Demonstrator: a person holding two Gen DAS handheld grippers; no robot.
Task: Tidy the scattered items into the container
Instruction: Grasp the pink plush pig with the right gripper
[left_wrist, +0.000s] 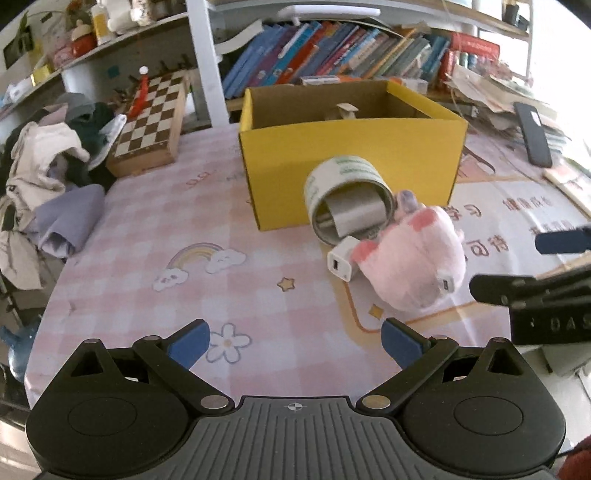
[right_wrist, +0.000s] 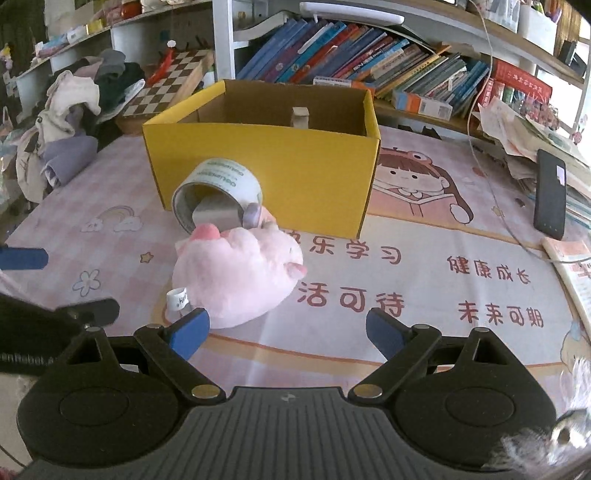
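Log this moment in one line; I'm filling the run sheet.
left gripper: open, empty | right gripper: open, empty | pink plush, tape roll, white charger: outside yellow box

The tablecloth carries red Chinese print in front of the yellow box: 快乐学习, 健康成长, 生活可待, 未来可期 (the first characters partly hidden by the pink plush). The tape roll against the box bears small lettering, unreadable.

A pink checked cartoon-printed tablecloth covered the table; behind it stood white bookshelves of leaning books, brightly daylit.
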